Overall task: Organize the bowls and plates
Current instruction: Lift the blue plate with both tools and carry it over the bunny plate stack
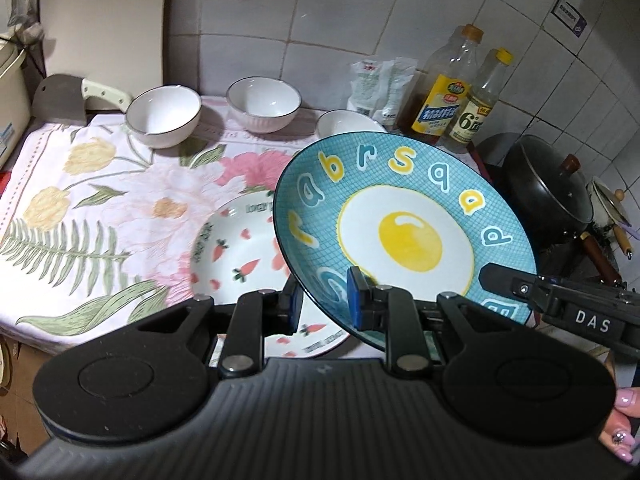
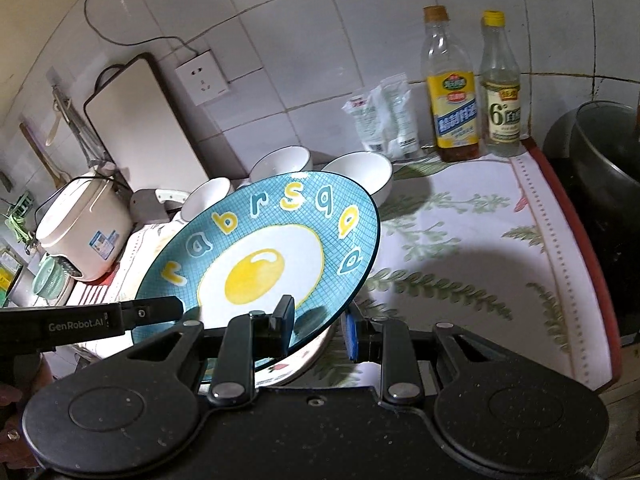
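Observation:
A blue plate [image 1: 404, 216] with a fried-egg picture and letters hangs tilted above the counter, held by both grippers. My left gripper [image 1: 326, 301] is shut on its near rim. My right gripper [image 2: 319, 328] is shut on the rim further along the plate's right side, and one of its fingers [image 1: 496, 278] lies on the plate's face. Under the blue plate [image 2: 260, 248] a white plate with carrots [image 1: 236, 248] lies on the floral cloth [image 1: 100, 208]. Three white bowls [image 1: 164, 114] [image 1: 264, 104] [image 1: 348, 124] stand along the back.
Two bottles [image 1: 444, 96] [image 1: 478, 104] and packets [image 1: 380, 88] stand against the tiled wall. A cleaver [image 1: 60, 100] lies at the back left, a black pot [image 1: 548, 188] sits to the right. A rice cooker [image 2: 84, 232] and cutting board [image 2: 144, 128] stand at the left.

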A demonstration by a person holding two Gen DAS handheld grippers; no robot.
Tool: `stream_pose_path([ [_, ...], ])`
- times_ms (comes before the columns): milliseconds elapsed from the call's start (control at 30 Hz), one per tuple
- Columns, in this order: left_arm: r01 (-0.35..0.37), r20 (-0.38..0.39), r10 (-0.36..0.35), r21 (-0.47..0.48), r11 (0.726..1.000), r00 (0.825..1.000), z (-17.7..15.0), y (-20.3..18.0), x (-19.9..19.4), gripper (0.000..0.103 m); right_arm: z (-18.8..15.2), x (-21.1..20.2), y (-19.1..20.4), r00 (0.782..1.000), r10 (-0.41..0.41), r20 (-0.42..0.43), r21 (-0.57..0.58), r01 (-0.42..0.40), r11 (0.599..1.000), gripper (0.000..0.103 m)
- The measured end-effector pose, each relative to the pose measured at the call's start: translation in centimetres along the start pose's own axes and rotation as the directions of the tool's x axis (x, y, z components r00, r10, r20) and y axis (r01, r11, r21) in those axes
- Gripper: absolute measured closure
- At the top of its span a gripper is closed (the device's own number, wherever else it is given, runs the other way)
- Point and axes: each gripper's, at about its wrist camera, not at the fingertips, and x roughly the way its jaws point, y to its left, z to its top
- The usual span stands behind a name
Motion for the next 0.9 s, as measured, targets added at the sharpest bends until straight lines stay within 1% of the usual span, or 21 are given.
stream_pose_path([
  [200, -0.008, -0.004, 0.008, -0.016, 1.000, 1.000, -1.0, 3.0, -0.2, 0.082, -1.1, 1.4, 1.9, 1.000, 0.021, -0.008, 0.000, -0.021, 1.000, 0.073],
  [400, -0.023, -0.036, 0.022, -0.027, 0.999, 0.999, -1.7, 5.8, 0.7, 0.082, -2.2, 3.9, 3.0, 0.998, 0.059, -0.027, 0.024, -0.058, 0.998, 0.073],
  [600, -0.030, -0.073, 0.029, -0.025, 0.999, 0.997, -2.1, 7.8, 3.1, 0.082, -3.4, 6.7, 3.5, 0.996, 0.056, -0.063, 0.049, -0.053, 0.997, 0.073],
  [700, -0.033, -0.075, 0.034, 0.008, 0.999, 0.997, -2.3, 8.3, 4.7, 0.082, -3.6, 8.5, 3.2, 0.995, 0.042, -0.089, 0.045, -0.038, 0.998, 0.073],
  [833, -0.018, -0.111, 0.013, -0.042, 0.999, 0.994, -1.8, 9.5, 6.8, 0.082, -3.1, 10.4, 2.7, 0.993, 0.037, -0.111, 0.050, -0.032, 0.998, 0.073],
  [900, -0.017, -0.119, 0.011, -0.050, 0.999, 0.993, -1.7, 9.6, 7.4, 0.082, -2.8, 11.0, 2.8, 0.991, 0.027, -0.129, 0.037, -0.022, 0.999, 0.073],
])
